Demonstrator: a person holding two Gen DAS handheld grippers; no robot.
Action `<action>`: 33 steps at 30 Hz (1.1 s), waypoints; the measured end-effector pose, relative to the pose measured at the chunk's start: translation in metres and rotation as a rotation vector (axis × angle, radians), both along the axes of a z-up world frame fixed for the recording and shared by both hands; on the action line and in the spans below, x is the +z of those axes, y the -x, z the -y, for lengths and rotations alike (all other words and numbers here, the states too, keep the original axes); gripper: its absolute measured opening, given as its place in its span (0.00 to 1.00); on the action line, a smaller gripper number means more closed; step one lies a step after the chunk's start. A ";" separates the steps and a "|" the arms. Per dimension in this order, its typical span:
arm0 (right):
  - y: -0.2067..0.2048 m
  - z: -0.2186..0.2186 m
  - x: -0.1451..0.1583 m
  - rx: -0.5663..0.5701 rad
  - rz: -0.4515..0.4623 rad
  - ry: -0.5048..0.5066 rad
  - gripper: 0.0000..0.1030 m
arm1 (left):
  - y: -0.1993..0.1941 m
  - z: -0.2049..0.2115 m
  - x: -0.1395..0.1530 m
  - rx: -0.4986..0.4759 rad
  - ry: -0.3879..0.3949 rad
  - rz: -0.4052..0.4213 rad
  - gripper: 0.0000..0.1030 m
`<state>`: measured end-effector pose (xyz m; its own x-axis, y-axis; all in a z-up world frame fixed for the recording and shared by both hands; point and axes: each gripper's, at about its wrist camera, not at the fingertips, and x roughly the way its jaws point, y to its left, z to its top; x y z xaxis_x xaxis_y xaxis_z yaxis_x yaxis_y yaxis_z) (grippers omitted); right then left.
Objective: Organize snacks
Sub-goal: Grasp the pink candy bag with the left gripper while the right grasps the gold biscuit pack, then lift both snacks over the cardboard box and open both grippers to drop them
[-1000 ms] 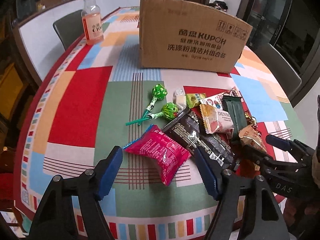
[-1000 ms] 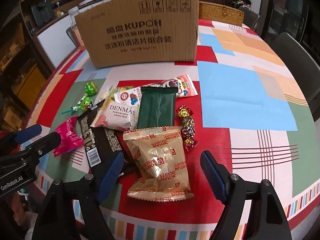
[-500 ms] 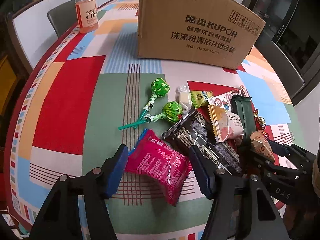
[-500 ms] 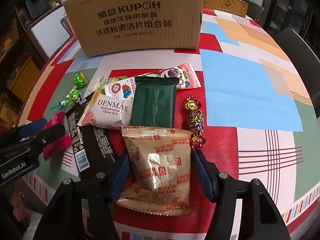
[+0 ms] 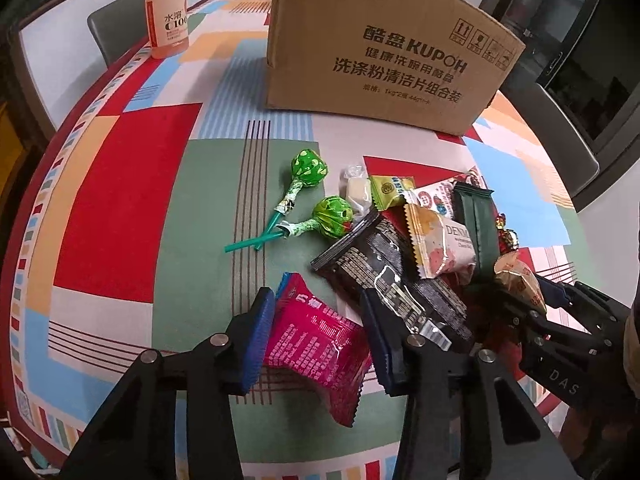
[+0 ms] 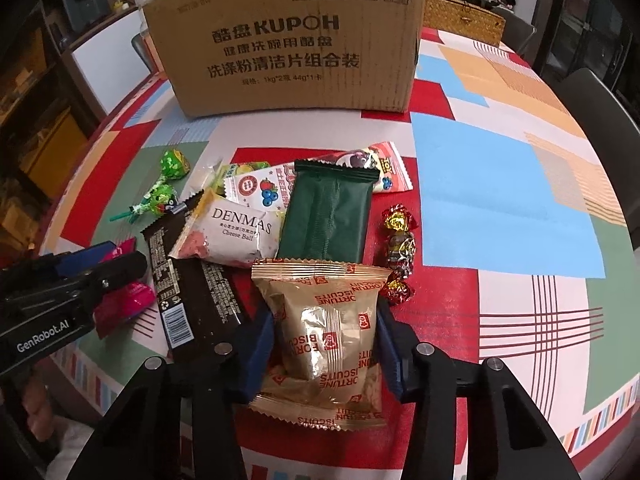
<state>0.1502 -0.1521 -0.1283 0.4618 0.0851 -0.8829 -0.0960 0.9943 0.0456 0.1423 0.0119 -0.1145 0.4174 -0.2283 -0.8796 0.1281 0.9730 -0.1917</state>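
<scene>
— So which way did each packet lie from the tongs?

— Dead ahead at twelve o'clock in both wrist views. The left tongs (image 5: 318,330) straddled the pink packet (image 5: 316,340), one blue pad at its nine o'clock edge and one at its three o'clock edge. The right tongs (image 6: 324,350) bracketed the gold biscuit packet (image 6: 326,340) the same way.

— Were they gripping?

— As I judged it, nearly. Both pairs were narrowed to about packet width, the pads touching or just beside the wrapper edges. The gold wrapper bulged between the pads and the pink one looked crumpled, so a light pinch seemed likely, though I could not tell whether either packet had left the counter (image 6: 500,200).

— And the long axes?

— The gold packet ran six to twelve, along the fingers, so the pads met its long sides. The pink one ran slightly askew, roughly from eleven to five.

— Where was the box?

— The cardboard box (image 6: 288,36) stood at twelve o'clock, well apart, beyond the heap of other snacks; the dark green packet (image 6: 324,216) lay just past the gold one, touching its far edge. Neither arm looked clearly nearer to it. My judgement was that the carry had to rise over that heap.
</scene>
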 end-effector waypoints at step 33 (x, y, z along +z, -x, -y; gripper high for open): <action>0.016 -0.032 0.017 0.194 0.060 -0.074 0.46 | 0.038 -0.017 -0.005 0.003 0.041 -0.249 0.61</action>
